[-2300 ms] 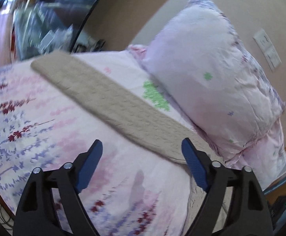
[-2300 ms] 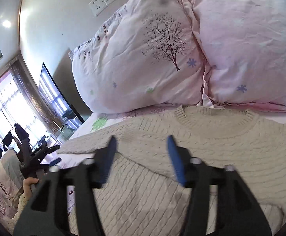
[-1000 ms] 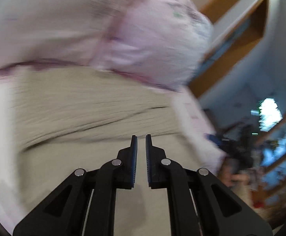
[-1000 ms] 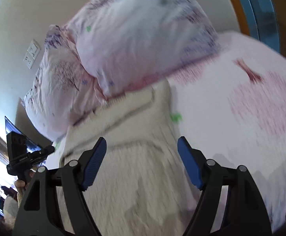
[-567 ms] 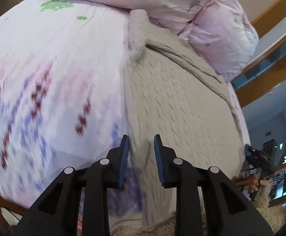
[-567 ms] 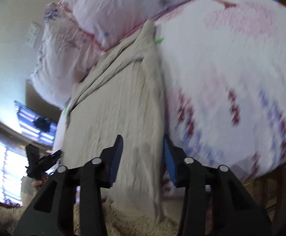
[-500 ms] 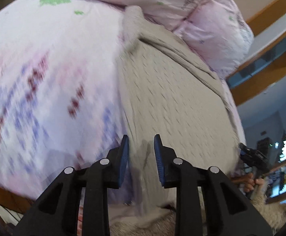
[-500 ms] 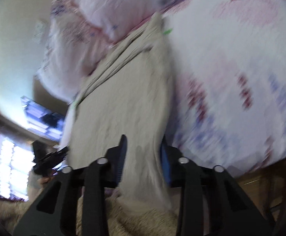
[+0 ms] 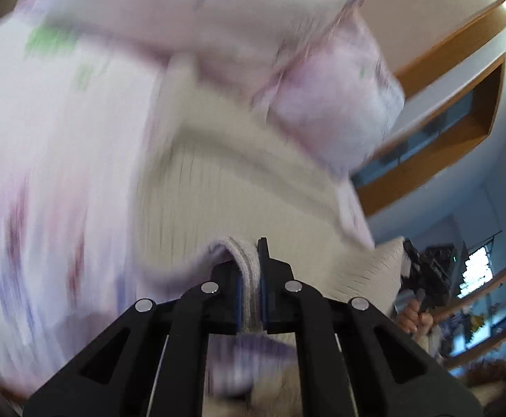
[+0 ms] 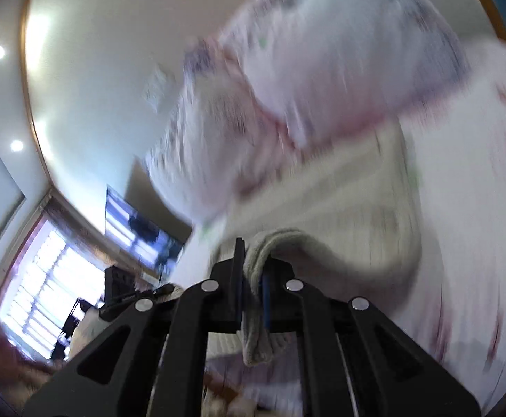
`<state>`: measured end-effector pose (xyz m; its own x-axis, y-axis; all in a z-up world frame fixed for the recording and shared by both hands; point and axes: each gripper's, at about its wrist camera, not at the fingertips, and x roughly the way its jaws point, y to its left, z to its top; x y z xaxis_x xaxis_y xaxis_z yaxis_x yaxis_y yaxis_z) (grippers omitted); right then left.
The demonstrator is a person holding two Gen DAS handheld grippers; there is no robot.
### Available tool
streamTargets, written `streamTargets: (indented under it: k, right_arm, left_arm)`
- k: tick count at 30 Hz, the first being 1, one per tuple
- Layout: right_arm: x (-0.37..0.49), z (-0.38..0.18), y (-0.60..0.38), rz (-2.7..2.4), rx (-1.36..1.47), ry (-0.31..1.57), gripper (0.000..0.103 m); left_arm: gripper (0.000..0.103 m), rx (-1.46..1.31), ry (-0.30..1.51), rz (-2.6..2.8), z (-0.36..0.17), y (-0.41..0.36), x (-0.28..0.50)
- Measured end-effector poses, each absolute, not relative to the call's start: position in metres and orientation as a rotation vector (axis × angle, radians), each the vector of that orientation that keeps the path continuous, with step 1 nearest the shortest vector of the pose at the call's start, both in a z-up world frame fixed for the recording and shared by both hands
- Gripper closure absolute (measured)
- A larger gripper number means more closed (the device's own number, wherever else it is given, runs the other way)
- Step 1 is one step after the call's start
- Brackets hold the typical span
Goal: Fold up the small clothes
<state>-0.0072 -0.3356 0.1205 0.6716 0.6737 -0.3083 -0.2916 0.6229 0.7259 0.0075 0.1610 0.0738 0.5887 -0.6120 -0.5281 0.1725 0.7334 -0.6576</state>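
Note:
A beige cable-knit sweater [image 9: 239, 187] lies on the bed with its neck end toward the pillows; it also shows in the right wrist view [image 10: 350, 215]. My left gripper [image 9: 249, 271] is shut on the sweater's bottom hem at its left corner and holds that edge lifted. My right gripper [image 10: 253, 274] is shut on the hem at the right corner, with a fold of knit hanging between the fingers. Both views are blurred by motion.
Two pink floral pillows [image 9: 246, 34] stand at the head of the bed, also in the right wrist view [image 10: 322, 69]. The floral bedsheet [image 9: 44, 173] spreads to either side. A wooden window frame [image 9: 461, 111] is at the right, a television [image 10: 138, 229] at the left.
Both grippers have closed on the sweater's bottom hem at the bed's near edge and lifted it. The cameras are swinging up toward the pillows.

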Motion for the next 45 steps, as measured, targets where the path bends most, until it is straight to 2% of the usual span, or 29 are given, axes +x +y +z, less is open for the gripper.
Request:
streamTargets:
  k: [4,5,6,7,8,9,10,12,13,14,22,24,25,27,28,29,32,37,39,40,43,45]
  right_arm:
    - [0.074,0.119,-0.347,0.451,0.770,0.504,0.095]
    - [0.097,0.108,-0.350,0.376,0.804,0.505,0.092]
    - [0.117,0.096,-0.351,0.299,0.828,0.524,0.084]
    - [0.137,0.079,-0.353,0.195,0.841,0.578,0.076]
    - [0.146,0.068,-0.354,0.139,0.849,0.621,0.060]
    - [0.151,0.058,-0.355,0.106,0.862,0.653,0.050]
    - [0.149,0.049,-0.357,0.102,0.872,0.653,0.047]
    - [0.138,0.046,-0.361,0.098,0.823,0.600,0.032]
    - [0.138,0.047,-0.362,0.077,0.808,0.582,0.029]
    - [0.135,0.049,-0.365,0.068,0.808,0.573,0.028]
    - [0.137,0.048,-0.357,0.135,0.750,0.588,0.026]
    - [0.140,0.047,-0.354,0.145,0.761,0.594,0.026]
    - [0.141,0.045,-0.354,0.152,0.774,0.598,0.026]
    - [0.142,0.044,-0.355,0.160,0.790,0.602,0.026]
    - [0.141,0.043,-0.355,0.165,0.797,0.601,0.026]
    - [0.140,0.044,-0.356,0.168,0.801,0.595,0.026]
    - [0.135,0.048,-0.358,0.170,0.801,0.561,0.026]
    - [0.123,0.061,-0.369,0.064,0.755,0.472,0.026]
    - [0.117,0.066,-0.375,-0.029,0.708,0.431,0.026]
    - [0.115,0.066,-0.379,-0.062,0.691,0.426,0.026]
    - [0.113,0.062,-0.395,-0.123,0.696,0.458,0.026]
    - [0.108,0.063,-0.406,-0.101,0.737,0.478,0.026]
  left_arm:
    - [0.094,-0.568,0.649,-0.365,0.104,0.156,0.100]
    - [0.088,-0.544,0.640,-0.322,0.103,0.148,0.132]
    - [0.083,-0.527,0.661,-0.284,0.098,0.142,0.156]
    - [0.073,-0.520,0.707,-0.247,0.090,0.137,0.176]
    - [0.063,-0.533,0.783,-0.213,0.081,0.134,0.194]
    - [0.060,-0.547,0.841,-0.194,0.073,0.134,0.201]
    - [0.057,-0.548,0.867,-0.189,0.068,0.136,0.202]
    - [0.043,-0.499,0.840,-0.161,0.068,0.144,0.189]
    - [0.029,-0.473,0.830,-0.138,0.068,0.148,0.183]
    - [0.022,-0.454,0.831,-0.116,0.067,0.153,0.176]
    - [0.025,-0.486,1.007,-0.210,0.021,0.157,0.190]
    - [0.029,-0.501,0.967,-0.205,0.024,0.157,0.185]
    - [0.046,-0.507,0.952,-0.201,0.026,0.157,0.184]
    - [0.061,-0.567,0.970,-0.204,0.023,0.158,0.183]
    - [0.073,-0.638,1.003,-0.228,0.021,0.162,0.184]
    - [0.076,-0.707,1.009,-0.253,0.020,0.167,0.182]
    - [0.079,-0.866,0.970,-0.387,0.043,0.162,0.178]
    - [0.081,-0.864,0.893,-0.715,0.109,0.071,0.189]
    - [0.093,-0.923,0.880,-0.907,0.119,0.010,0.209]
    - [0.094,-0.964,0.889,-1.012,0.119,-0.019,0.220]
    - [0.094,-1.030,1.074,-1.175,0.098,-0.111,0.243]
    - [0.094,-0.942,1.128,-1.214,0.100,-0.127,0.233]
